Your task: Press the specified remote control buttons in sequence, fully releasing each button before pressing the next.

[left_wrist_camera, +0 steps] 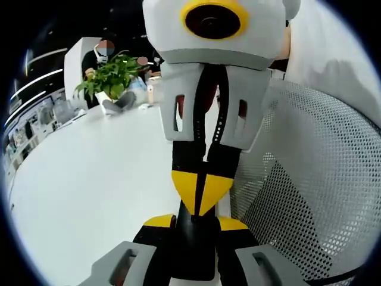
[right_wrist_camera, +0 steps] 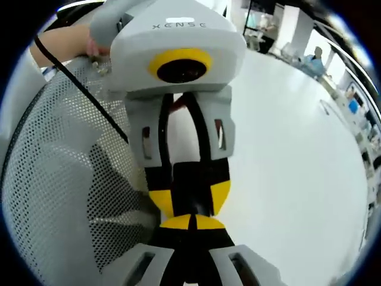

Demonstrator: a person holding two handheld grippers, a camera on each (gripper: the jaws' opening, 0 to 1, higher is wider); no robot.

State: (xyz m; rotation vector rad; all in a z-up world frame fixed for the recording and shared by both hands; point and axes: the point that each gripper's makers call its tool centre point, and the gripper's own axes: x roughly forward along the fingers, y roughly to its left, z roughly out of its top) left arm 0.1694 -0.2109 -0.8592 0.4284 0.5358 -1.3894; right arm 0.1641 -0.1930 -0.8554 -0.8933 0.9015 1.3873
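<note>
So the remote: honestly can't tell where it is from these two views, and nothing between or just ahead of either set of fingers reads as one. Going by the task alone, I'd guess it's a light, stiff plastic slab, kinda slick on the back and easy to skid on a smooth top. So you'd pin it by the long edges near the bottom end, clear of the buttons, and poke with one closed tip. That's a guess though, not something I can see. What I can see: the right gripper (right_wrist_camera: 193,222) has its yellow-tipped fingers pinched together with nothing in them. The left gripper (left_wrist_camera: 196,222) is nose to nose with it, fingers parted a bit. The right one's closed tips sit in that gap; whether they actually touch I can't tell. Out past the fingers on one side is a bare white table (left_wrist_camera: 89,179), on the other a grey mesh chair back (left_wrist_camera: 309,196) close by. Way beyond the tips there's a potted plant (left_wrist_camera: 110,77) on the table. A hand (right_wrist_camera: 62,42) and a black cable (right_wrist_camera: 89,95) sit behind the left gripper.
</note>
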